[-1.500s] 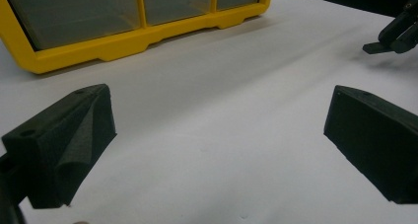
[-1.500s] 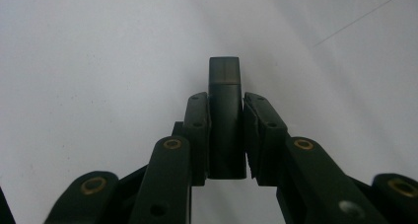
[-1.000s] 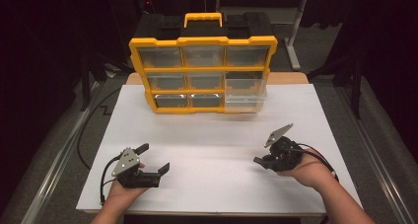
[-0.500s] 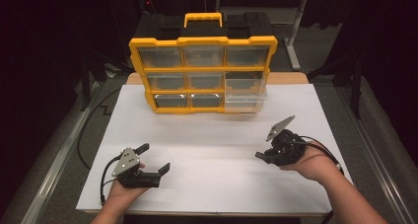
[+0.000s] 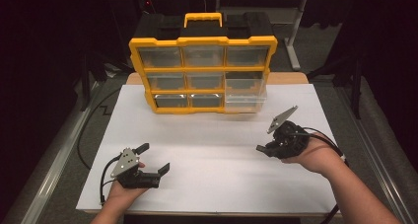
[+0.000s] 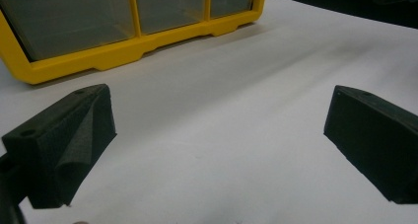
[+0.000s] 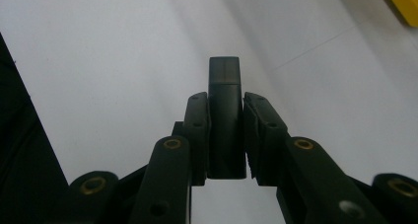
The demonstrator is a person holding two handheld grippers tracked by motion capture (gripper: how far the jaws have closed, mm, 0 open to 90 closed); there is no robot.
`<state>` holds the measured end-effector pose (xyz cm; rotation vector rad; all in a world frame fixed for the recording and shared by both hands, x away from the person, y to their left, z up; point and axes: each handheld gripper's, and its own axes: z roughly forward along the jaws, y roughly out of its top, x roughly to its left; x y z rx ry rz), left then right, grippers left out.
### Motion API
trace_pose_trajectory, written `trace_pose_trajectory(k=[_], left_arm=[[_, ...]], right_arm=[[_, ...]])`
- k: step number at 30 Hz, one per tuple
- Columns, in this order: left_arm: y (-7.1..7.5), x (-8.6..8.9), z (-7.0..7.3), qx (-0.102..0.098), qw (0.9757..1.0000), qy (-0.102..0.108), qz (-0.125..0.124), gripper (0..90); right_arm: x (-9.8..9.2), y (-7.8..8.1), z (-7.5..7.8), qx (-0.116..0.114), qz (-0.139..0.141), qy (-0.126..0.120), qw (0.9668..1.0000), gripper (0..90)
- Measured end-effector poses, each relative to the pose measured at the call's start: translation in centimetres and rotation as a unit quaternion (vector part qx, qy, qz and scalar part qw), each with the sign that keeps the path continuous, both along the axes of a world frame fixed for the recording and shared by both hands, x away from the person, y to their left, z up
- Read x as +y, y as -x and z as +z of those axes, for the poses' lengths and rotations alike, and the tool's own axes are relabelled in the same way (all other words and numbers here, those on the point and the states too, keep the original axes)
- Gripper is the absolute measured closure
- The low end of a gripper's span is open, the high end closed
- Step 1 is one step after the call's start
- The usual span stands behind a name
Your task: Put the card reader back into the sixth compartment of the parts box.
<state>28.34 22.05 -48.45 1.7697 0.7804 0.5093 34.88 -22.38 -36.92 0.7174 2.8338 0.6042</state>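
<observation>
Two grippers: left gripper (image 5: 156, 158) jaws wide, empty (matte foam wedges); right gripper (image 7: 226, 130) jaws clamp smooth black rectangular block (image 7: 226, 110).

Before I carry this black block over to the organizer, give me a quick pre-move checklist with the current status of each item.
1. Grip: right gripper has its pads clamped on both sides of the small black block: ok.
2. Block seated straight, upright between the pads: ok.
3. Left gripper open with nothing in it, resting low at the near left, off the right hand's path: ok.
4. White table between the right gripper and the yellow organizer free of obstacles: ok.
5. A drawer at the lower right stands pulled out: ok.
6. Whether that drawer has room inside: cannot tell.
</observation>
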Motion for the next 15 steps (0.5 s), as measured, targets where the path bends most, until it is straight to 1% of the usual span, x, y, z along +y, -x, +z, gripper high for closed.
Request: trace_pose_trajectory(k=[8, 15], left_arm=[[0.1, 0.0, 0.0, -0.002, 1.0000, -0.001, -0.003, 0.4], [0.1, -0.1, 0.0, -0.002, 1.0000, 0.000, -0.005, 0.4]], right_arm=[[0.0, -0.2, 1.4, -0.006, 0.003, 0.001, 1.0000, 74.2], [0.1, -0.4, 2.9, -0.012, 0.003, 0.003, 0.9999, 74.3]])
